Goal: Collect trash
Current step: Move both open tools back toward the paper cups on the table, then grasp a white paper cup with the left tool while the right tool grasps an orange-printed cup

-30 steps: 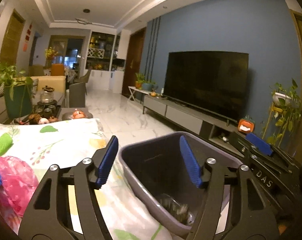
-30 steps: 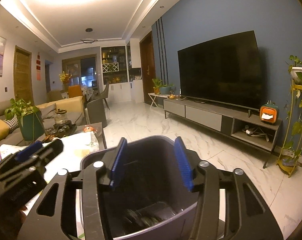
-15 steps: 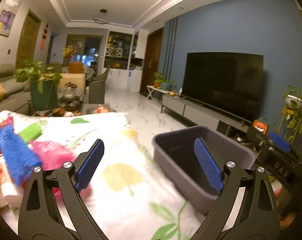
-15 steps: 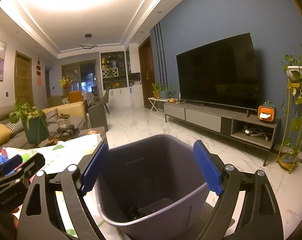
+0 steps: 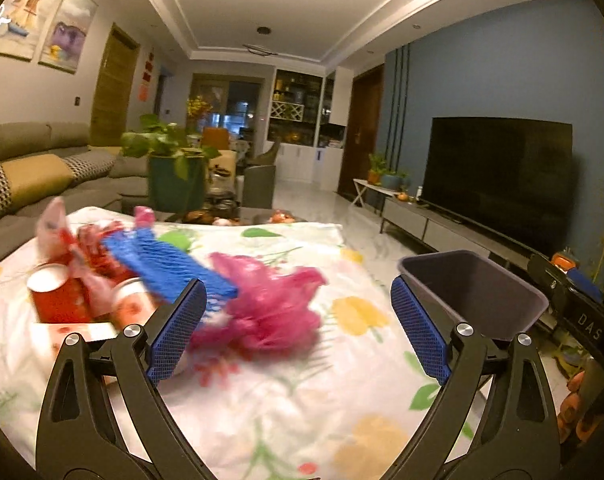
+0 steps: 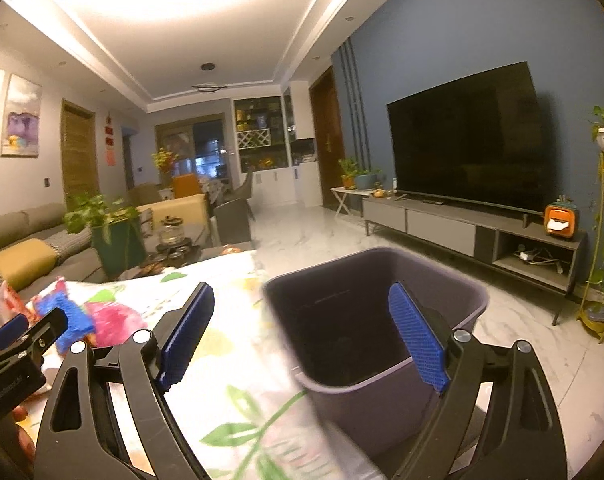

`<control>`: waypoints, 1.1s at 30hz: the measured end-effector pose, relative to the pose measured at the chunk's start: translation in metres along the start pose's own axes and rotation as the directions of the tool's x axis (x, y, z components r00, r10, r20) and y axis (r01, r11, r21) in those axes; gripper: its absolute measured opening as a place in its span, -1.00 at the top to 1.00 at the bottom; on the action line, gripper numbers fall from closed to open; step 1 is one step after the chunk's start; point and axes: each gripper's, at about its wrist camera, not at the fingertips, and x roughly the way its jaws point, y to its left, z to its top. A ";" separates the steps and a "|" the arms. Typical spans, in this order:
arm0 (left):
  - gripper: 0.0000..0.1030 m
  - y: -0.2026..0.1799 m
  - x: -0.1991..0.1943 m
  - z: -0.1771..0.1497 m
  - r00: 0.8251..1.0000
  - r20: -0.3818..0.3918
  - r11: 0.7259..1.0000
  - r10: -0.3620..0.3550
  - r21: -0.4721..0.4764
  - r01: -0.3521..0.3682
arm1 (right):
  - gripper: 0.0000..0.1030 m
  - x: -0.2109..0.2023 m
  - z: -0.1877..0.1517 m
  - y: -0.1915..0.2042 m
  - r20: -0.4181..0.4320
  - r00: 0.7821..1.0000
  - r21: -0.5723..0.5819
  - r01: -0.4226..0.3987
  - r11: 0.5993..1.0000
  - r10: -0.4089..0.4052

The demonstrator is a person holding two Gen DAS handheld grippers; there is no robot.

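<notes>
Left gripper [image 5: 298,326]: jaws spread wide, empty, aimed at trash pile. Right gripper [image 6: 303,336]: jaws spread wide, empty, over grey bin [image 6: 375,320].

Trash on floral cloth [image 5: 286,412], 10–11 o'clock from left gripper: crumpled pink plastic bag [image 5: 268,308] nearest, blue foam net [image 5: 168,266] behind, red paper cups [image 5: 56,294] at 9 o'clock.

Bag: light, soft, slippery film; pinch bunched crest at centre. Net: springy, compressible. Cups: thin-walled, crushable, grip at rim. Blur hides detail; wrappers beyond probably paper.

Bin: rigid plastic, rounded-rectangle mouth, at cloth's edge, 2 o'clock from left gripper.

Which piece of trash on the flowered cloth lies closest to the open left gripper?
The pink plastic bag, just ahead of the left gripper; blue net and red cups sit farther left.
</notes>
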 end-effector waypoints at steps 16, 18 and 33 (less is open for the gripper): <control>-0.78 0.096 -0.066 -0.024 0.980 0.056 0.981 0.191 -0.032 -0.190 | -0.67 -0.018 -0.025 0.088 -0.052 0.985 -0.047 -0.165 0.985 0.163; -0.78 0.110 -0.071 -0.029 0.977 0.042 0.977 0.209 -0.048 -0.207 | -0.67 -0.018 -0.029 0.098 -0.058 0.982 -0.050 -0.181 0.982 0.178; 0.00 0.157 -0.052 -0.052 0.978 -0.114 0.977 0.173 -0.103 -0.185 | -0.67 -0.011 -0.051 0.162 -0.108 0.956 -0.091 -0.282 0.955 0.272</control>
